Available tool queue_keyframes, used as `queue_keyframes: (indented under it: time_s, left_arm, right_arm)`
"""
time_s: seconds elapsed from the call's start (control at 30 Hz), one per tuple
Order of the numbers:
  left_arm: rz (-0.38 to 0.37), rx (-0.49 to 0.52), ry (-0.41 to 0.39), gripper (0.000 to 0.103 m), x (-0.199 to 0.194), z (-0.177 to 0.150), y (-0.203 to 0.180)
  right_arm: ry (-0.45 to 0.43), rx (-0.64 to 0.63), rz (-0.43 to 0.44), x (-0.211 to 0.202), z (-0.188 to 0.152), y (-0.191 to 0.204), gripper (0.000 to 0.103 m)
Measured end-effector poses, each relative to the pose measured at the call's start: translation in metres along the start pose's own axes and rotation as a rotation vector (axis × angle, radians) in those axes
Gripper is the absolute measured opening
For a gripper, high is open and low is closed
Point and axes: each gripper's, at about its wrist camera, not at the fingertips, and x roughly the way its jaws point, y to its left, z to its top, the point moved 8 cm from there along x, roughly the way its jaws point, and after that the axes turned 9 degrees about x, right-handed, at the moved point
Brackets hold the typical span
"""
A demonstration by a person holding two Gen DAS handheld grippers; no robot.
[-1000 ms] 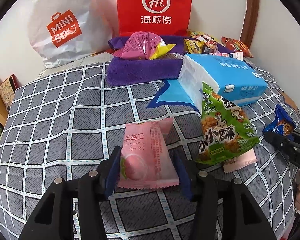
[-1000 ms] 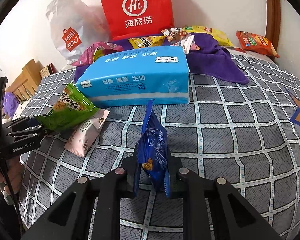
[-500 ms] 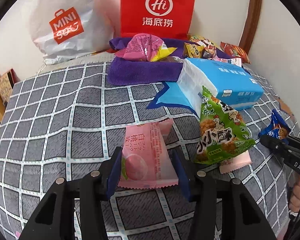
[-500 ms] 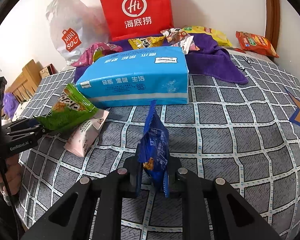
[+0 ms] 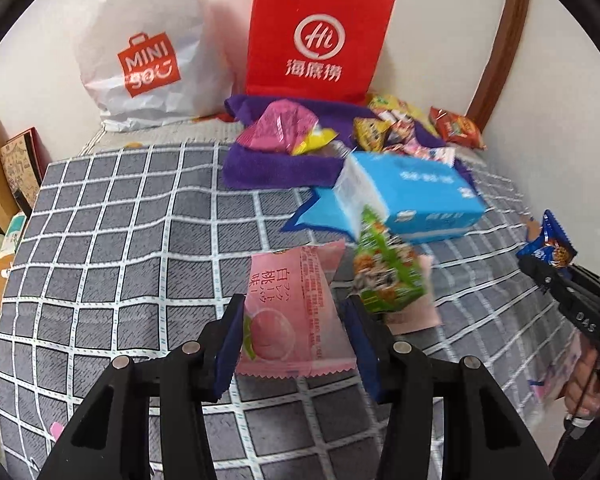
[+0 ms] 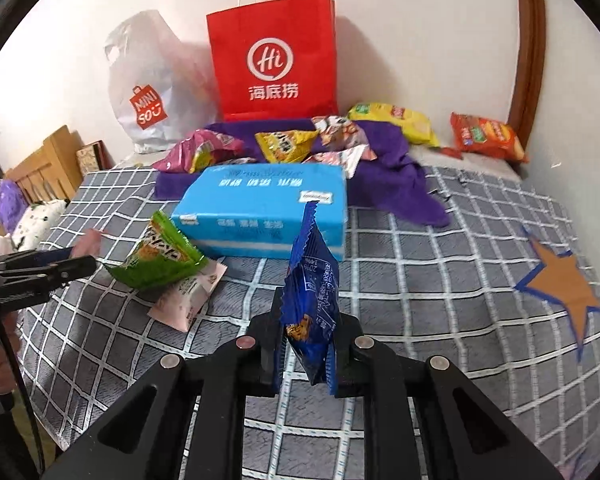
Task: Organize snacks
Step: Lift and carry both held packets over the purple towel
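My left gripper [image 5: 292, 332] is shut on a pink peach snack packet [image 5: 292, 308] and holds it above the checked bedspread. My right gripper [image 6: 306, 340] is shut on a blue cookie packet [image 6: 310, 288], held upright; it also shows in the left wrist view [image 5: 548, 244]. A green triangular snack bag [image 6: 160, 258] lies on a second pink packet [image 6: 188, 296] in front of the blue tissue pack [image 6: 264, 208]. Several snack bags, pink [image 6: 200, 152] and yellow [image 6: 284, 144] among them, lie on a purple towel [image 6: 384, 152] at the back.
A red paper bag [image 6: 274, 64] and a white Miniso plastic bag [image 6: 148, 92] stand against the wall. An orange-red snack bag [image 6: 486, 136] lies at the back right. A wooden bed frame [image 6: 44, 164] is at the left.
Both grippers have risen and pulled back a little with their packets; the bags and the back of the bed show more fully. Nothing was let go.
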Motion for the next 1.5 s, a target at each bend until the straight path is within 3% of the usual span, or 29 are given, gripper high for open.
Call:
queue_keyframes:
  time_s: [0.3,0.77,1.5]
  left_arm:
    - [-0.054,0.034,-0.048,0.047,-0.027,0.034,-0.033]
    - [-0.147,0.054,-0.072,0.047,-0.026,0.090,-0.065]
    - [-0.171,0.047,-0.096,0.047,0.002,0.162,-0.065]
  right_arm:
    - [-0.017,0.038,-0.003,-0.021,0.027,-0.005,0.016]
    - [-0.066,0.043,-0.011,-0.036,0.087,0.002,0.016]
    - [-0.067,0.032,-0.013,0.003,0.147,0.002,0.016]
